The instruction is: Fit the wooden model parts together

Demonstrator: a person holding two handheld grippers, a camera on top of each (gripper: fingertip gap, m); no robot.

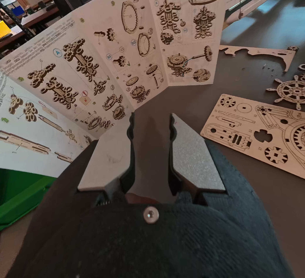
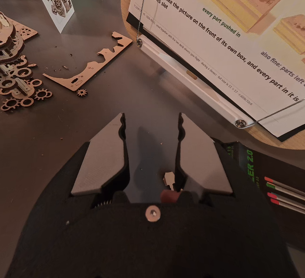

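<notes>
Hovering empty: left gripper (image 1: 151, 116) and right gripper (image 2: 151, 115) both have jaws apart, holding nothing. The part-built wooden model (image 2: 14, 72) sits at the table's (image 2: 115, 88) left edge in the right wrist view, and the parts sheet (image 1: 247, 134) lies toward the right in the left view. Suggest pinching the next part by its edges and seating it squarely.
</notes>
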